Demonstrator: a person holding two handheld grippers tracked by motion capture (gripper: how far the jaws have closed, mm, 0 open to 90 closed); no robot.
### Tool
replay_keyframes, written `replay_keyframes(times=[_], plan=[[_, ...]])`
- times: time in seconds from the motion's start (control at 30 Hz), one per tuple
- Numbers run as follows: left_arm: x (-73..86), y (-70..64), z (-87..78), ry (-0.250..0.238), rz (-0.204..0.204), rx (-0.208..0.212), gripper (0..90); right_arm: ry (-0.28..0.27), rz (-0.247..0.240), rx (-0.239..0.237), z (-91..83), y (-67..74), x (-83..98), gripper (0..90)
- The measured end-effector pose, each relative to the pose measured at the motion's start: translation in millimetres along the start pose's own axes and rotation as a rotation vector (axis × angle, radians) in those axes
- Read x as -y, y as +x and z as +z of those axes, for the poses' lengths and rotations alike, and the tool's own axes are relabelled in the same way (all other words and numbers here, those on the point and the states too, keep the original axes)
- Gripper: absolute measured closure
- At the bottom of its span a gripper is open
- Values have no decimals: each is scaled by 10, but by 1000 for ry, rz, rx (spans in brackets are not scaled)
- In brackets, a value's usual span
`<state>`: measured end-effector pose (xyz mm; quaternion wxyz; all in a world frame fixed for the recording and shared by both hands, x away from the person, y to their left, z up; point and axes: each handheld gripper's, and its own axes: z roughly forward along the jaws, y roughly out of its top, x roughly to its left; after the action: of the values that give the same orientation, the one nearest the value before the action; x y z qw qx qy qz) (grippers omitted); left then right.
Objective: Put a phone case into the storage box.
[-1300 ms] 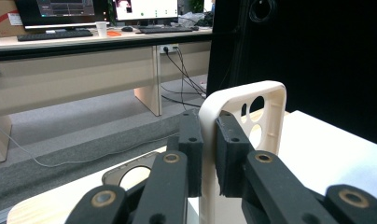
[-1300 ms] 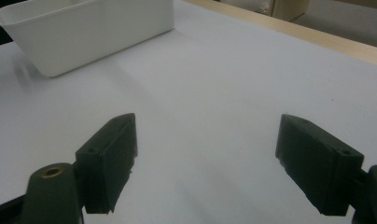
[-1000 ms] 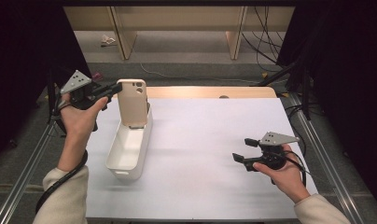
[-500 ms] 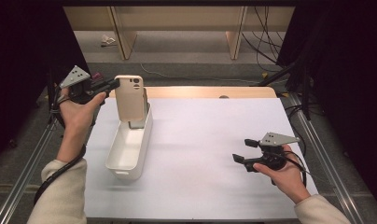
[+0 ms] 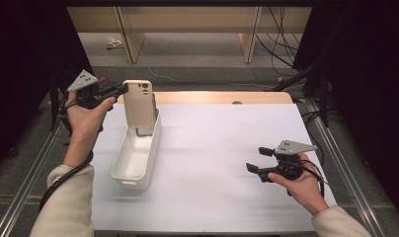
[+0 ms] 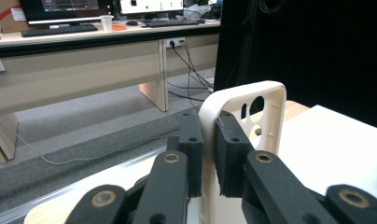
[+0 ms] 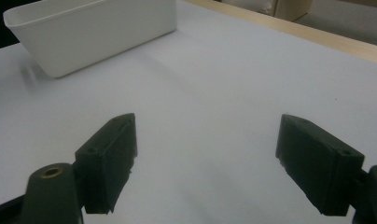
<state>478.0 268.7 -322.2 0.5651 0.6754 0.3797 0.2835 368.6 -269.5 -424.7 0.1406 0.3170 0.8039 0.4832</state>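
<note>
From the high view, we saw the left gripper (image 5: 119, 90) clamping the beige phone case (image 5: 139, 103) by its edge, upright over the far end of the white bin (image 5: 133, 165) — held that way, we judged, so it could slide in lengthwise. The right gripper (image 5: 259, 160) idled with its jaws spread, well apart.

In the left gripper view, 2 black pads (image 6: 191, 144) pinched the case's smooth, rounded rim (image 6: 242, 95) beside its camera cutouts.

In the right gripper view, its jaws gaped over matte white table (image 7: 214, 93) — the bin (image 7: 84, 32) looked like glossy, thin-walled plastic.
</note>
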Motion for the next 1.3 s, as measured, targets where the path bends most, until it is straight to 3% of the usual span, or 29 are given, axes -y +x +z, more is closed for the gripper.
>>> replay_keyframes(times=[1.3], plan=[[182, 120, 159, 34, -21, -6, 817, -3, -4, 5, -6, 6, 0, 212]])
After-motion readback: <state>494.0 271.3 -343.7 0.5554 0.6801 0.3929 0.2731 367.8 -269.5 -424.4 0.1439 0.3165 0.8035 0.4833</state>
